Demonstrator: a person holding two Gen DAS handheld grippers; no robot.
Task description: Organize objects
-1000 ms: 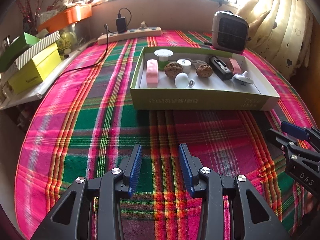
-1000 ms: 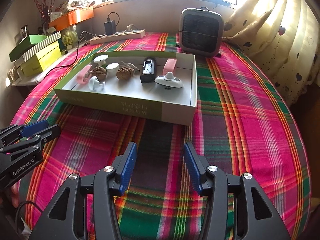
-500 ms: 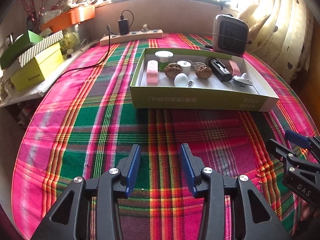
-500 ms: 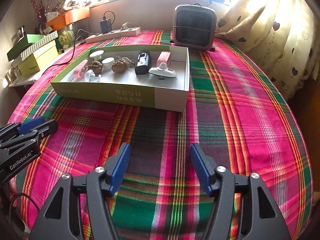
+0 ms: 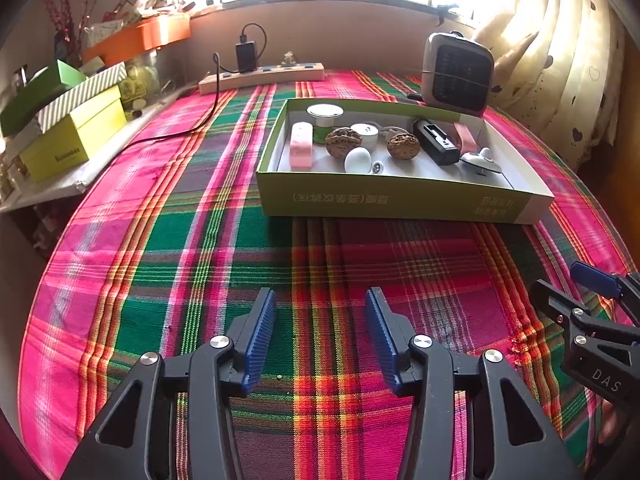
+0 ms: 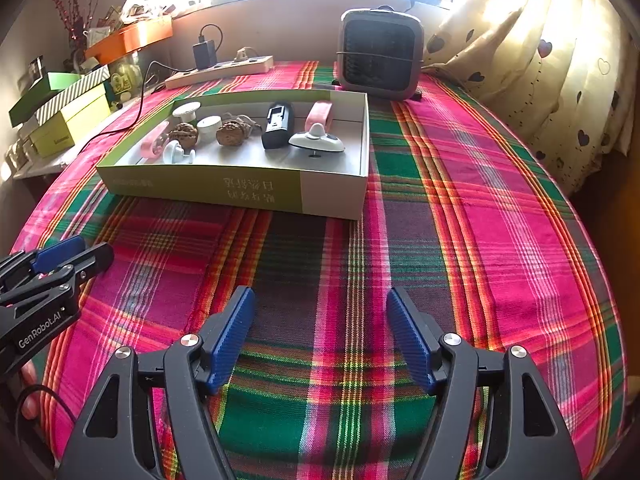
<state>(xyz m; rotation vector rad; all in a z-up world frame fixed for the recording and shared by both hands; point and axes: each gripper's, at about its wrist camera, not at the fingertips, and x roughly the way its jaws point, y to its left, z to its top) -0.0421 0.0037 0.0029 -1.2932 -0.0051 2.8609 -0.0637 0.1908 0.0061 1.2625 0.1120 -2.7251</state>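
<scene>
Left claw (image 5: 320, 336) and right claw (image 6: 320, 336) are both opening, nothing between their blue pads. Shallow green cardboard tray (image 5: 400, 200) of small items is sitting ahead of both on the plaid-covered tabletop (image 5: 160, 240).

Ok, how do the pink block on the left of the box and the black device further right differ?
The pink block is pale, rounded and plain; the black device is dark, angular, with lighter detail on top. The pink block lies near the box's left wall, pointing straight back; the black device lies right of the two walnuts, angled. Both are elongated and rest flat inside the box.
</scene>
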